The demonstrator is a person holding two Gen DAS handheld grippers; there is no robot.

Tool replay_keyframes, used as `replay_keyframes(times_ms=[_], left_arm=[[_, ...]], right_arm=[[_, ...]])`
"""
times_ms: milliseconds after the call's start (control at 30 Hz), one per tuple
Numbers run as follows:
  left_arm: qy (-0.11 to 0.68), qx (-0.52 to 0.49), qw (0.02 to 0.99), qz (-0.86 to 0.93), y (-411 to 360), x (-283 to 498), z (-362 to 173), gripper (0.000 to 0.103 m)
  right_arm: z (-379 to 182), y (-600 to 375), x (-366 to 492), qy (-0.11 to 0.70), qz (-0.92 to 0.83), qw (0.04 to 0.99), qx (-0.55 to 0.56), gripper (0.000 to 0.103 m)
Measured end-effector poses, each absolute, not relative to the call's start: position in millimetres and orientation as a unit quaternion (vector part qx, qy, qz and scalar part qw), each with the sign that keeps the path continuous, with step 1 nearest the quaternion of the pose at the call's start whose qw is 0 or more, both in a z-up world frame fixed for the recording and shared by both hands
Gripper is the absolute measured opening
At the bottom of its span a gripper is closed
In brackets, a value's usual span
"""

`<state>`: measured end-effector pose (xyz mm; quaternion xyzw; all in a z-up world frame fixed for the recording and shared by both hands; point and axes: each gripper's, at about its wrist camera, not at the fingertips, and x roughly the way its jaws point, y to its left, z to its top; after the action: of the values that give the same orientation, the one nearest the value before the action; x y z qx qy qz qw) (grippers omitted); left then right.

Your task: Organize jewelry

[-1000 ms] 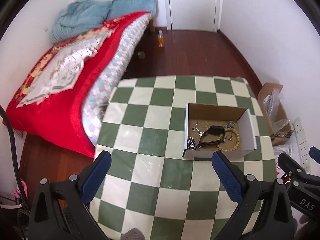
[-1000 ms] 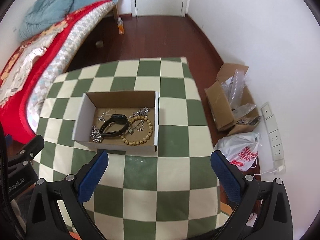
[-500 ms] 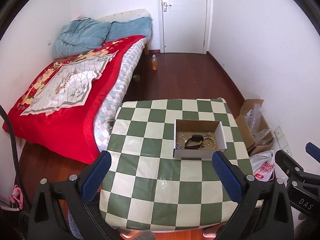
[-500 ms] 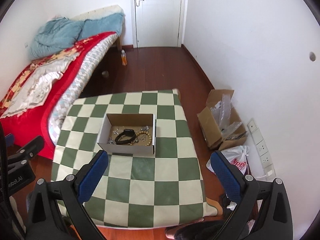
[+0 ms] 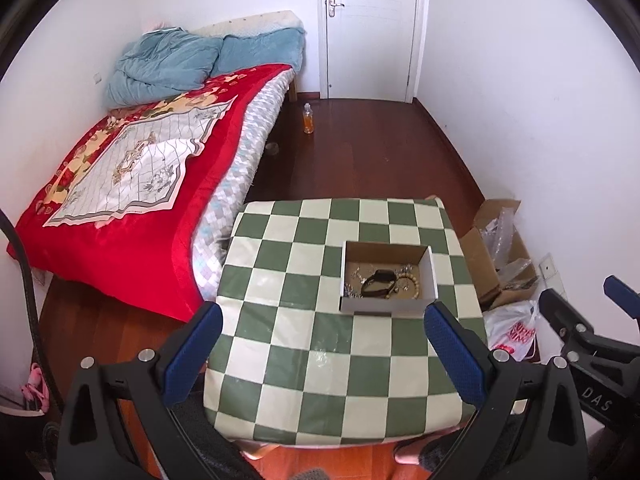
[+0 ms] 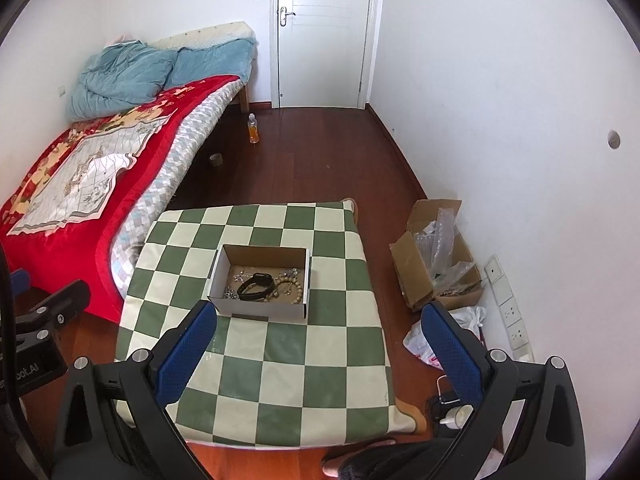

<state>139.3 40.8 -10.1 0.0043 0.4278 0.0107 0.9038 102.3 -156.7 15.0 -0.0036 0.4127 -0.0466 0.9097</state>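
Observation:
A small white cardboard box (image 5: pixel 387 305) stands on the green-and-cream checkered table (image 5: pixel 304 344); it also shows in the right wrist view (image 6: pixel 260 306). Inside lie a black wristband (image 5: pixel 378 283), a wooden bead bracelet (image 5: pixel 412 285) and silver chains (image 5: pixel 352 289). The wristband (image 6: pixel 256 286) and beads (image 6: pixel 294 289) show in the right wrist view too. My left gripper (image 5: pixel 320 356) is open and empty, high above and well back from the table. My right gripper (image 6: pixel 320 356) is open and empty, likewise high and back.
A bed with a red cover (image 5: pixel 120 184) stands left of the table. An open cardboard box with plastic wrap (image 6: pixel 436 272) and a white plastic bag (image 5: pixel 514 330) lie on the floor to the right. A bottle (image 5: pixel 308 120) stands near the white door (image 5: pixel 372 28).
Both grippers have pulled up and back from the table, so the box looks much smaller and the whole room shows. Both stay open and empty.

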Motion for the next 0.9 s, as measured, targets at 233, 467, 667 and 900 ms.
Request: replay_keyframes(times_ms=[233, 467, 667, 900], left_arm=[[0.436, 0.006, 0.9, 0.019, 40, 151, -17, 0.103], [0.444, 0.007, 0.896, 0.018, 39, 153, -21, 0.103], [0.444, 0.007, 0.896, 0.021, 40, 153, -23, 0.103], [0.446, 0.01, 0.895, 0.02, 43, 151, -26, 0.103]], right_arm=[[10, -153, 123, 0.423, -0.042, 0.905, -0.013, 0.103], [1, -153, 135, 0.432, -0.045, 0.901, -0.021, 0.103], [-6, -156, 138, 0.438, -0.046, 0.898, -0.017, 0.103], [-8, -156, 136, 0.438, -0.046, 0.897, -0.02, 0.103]])
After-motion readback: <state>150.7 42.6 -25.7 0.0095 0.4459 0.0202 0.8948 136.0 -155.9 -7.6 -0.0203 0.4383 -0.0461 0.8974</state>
